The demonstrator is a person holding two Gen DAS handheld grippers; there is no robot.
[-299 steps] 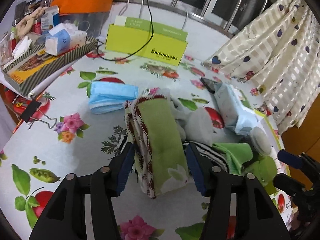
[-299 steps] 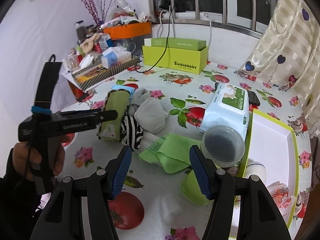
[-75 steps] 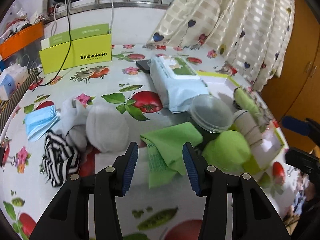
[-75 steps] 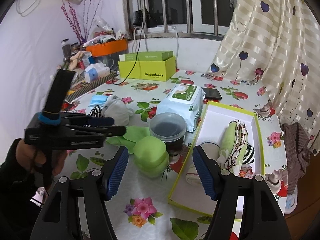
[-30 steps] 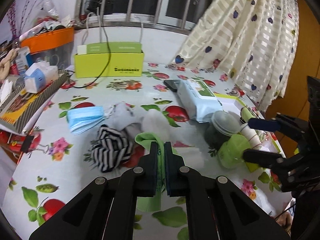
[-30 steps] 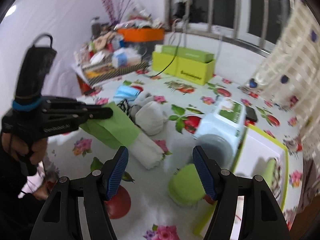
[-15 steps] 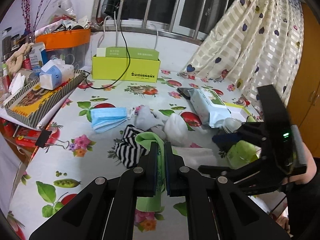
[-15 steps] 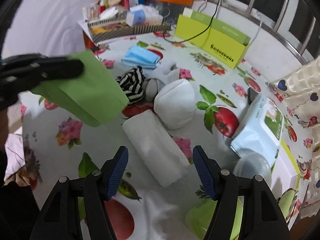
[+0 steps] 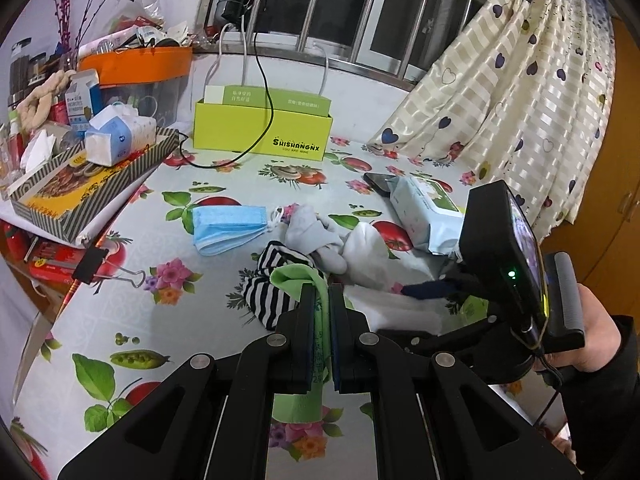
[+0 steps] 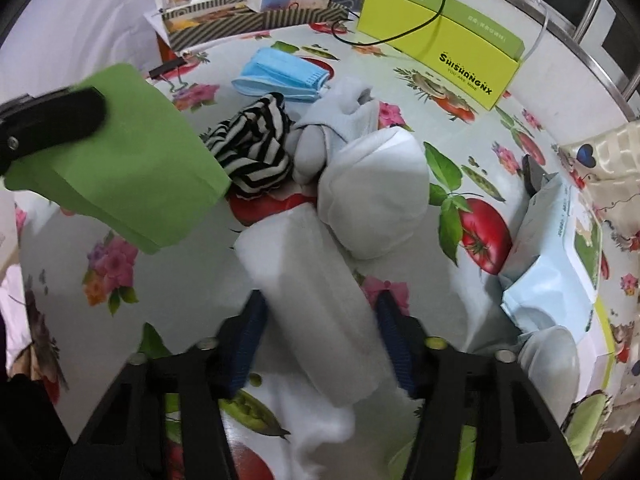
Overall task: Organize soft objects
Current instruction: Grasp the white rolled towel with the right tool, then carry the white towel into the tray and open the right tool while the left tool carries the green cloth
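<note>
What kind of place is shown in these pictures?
Most likely a room in a home: a table with a fruit-printed tablecloth, a heart-patterned curtain beside a barred window, and a cluttered orange bin.

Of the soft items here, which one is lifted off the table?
The green cloth, pinched in the shut left gripper. The white roll, striped sock and blue mask all lie on the table.

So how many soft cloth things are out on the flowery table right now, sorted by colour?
Green: 1, the green folded cloth pinched in the left tool.
White: 2, the white rolled towel between the right tool's closing jaws, and the white rounded bundle.
Grey: 1, the pale grey sock bundle.
Striped: 1, the black-and-white striped cloth.
Blue: 1, the blue face mask.
Total: 6.
</note>
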